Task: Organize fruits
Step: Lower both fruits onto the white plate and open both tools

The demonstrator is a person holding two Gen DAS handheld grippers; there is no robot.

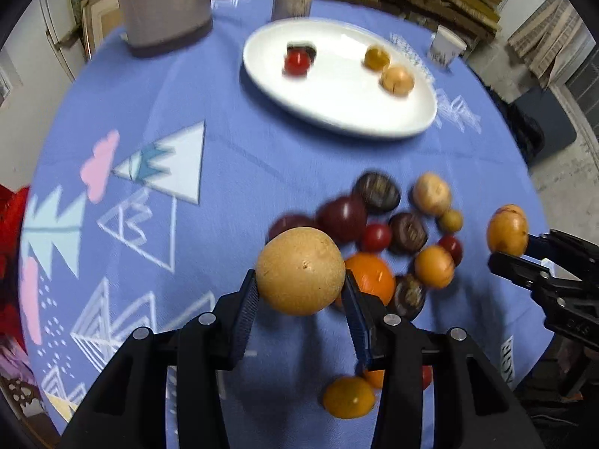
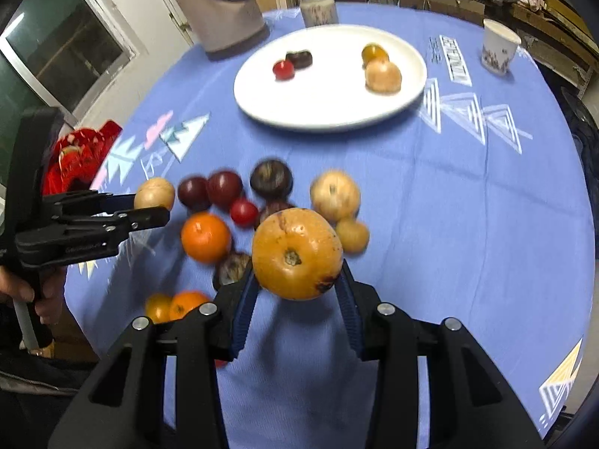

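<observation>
In the left wrist view my left gripper is shut on a round tan fruit, held above the blue tablecloth. In the right wrist view my right gripper is shut on a larger orange-yellow fruit with a brown stem scar. Each gripper shows in the other view: the right one with its fruit, the left one with its fruit. Below them lies a pile of fruits: dark red, purple, orange, tan. A white plate farther back holds several small fruits.
A beige bag, a jar and a paper cup stand at the table's far side. A red object lies at the left edge. A person's hand holds the left gripper's handle. Two orange fruits lie near me.
</observation>
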